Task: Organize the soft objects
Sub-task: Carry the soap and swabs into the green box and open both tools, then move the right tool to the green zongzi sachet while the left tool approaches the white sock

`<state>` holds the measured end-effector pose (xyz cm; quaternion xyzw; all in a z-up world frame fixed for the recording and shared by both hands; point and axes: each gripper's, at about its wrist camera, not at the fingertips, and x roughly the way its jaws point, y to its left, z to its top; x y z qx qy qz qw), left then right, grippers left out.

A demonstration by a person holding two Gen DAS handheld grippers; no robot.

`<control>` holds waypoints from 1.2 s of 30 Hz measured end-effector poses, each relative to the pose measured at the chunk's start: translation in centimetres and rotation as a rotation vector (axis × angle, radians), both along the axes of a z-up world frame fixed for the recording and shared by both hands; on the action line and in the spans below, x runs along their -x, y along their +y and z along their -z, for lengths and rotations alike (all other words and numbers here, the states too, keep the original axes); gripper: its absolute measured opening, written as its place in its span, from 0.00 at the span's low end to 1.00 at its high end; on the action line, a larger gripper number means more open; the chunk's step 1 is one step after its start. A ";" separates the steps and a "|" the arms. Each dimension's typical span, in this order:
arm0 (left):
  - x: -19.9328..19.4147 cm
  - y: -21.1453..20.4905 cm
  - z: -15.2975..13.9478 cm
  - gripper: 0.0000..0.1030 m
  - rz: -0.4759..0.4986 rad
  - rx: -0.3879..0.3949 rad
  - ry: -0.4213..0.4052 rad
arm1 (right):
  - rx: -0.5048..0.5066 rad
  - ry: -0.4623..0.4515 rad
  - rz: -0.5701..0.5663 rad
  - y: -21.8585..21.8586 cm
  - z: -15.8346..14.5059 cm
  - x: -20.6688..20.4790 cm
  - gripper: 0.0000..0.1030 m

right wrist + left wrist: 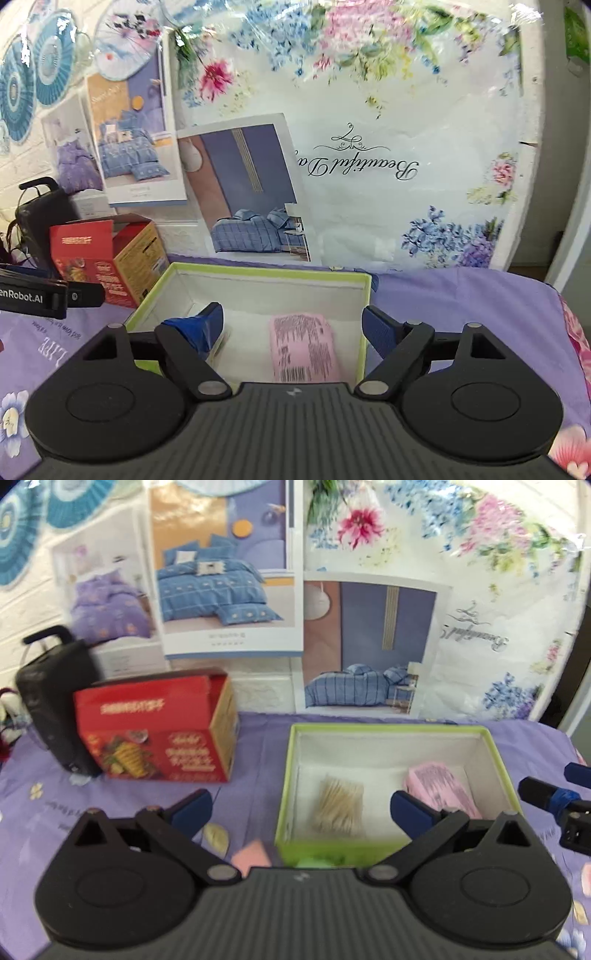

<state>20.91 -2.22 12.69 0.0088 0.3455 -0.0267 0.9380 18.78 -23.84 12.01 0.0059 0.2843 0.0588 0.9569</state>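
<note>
Nearest in the left wrist view, the left gripper (301,806) has its blue-padded jaws spread wide with nothing between them. In the right wrist view, the right gripper (293,323) also stands wide and grips nothing.

Both hang over the near rim of a lime-green rectangular cardboard box with a white lining (496,753), which sits on a surface covered by a purple flowered cloth (258,746). On the box floor lie two soft things, apart from each other: a clear packet of beige cotton swabs (338,806) toward the left, and a pink plastic-wrapped tissue pack with printed text (304,341) toward the right.

Just before the box's near wall, on the cloth, lies a small pink square piece (251,853), blurred.

Further back to the left stands an open red printed carton (159,731), with a black speaker with a handle (51,701) beside it. Behind everything, bedding posters (225,572) and a floral plastic sheet (369,110) cover the wall.
</note>
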 end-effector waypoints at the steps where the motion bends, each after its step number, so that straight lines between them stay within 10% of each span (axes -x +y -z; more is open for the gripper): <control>1: 1.4 0.3 0.1 0.99 0.000 0.000 -0.006 | 0.001 -0.010 0.004 0.1 0.1 1.4 0.67; 18: 17.3 8.1 12.1 0.99 -0.017 0.040 0.160 | -0.120 0.120 0.096 2.0 12.0 17.3 0.69; 36: 12.1 4.0 16.8 0.99 0.074 -0.051 0.244 | -0.096 0.184 0.074 2.9 14.8 17.7 0.69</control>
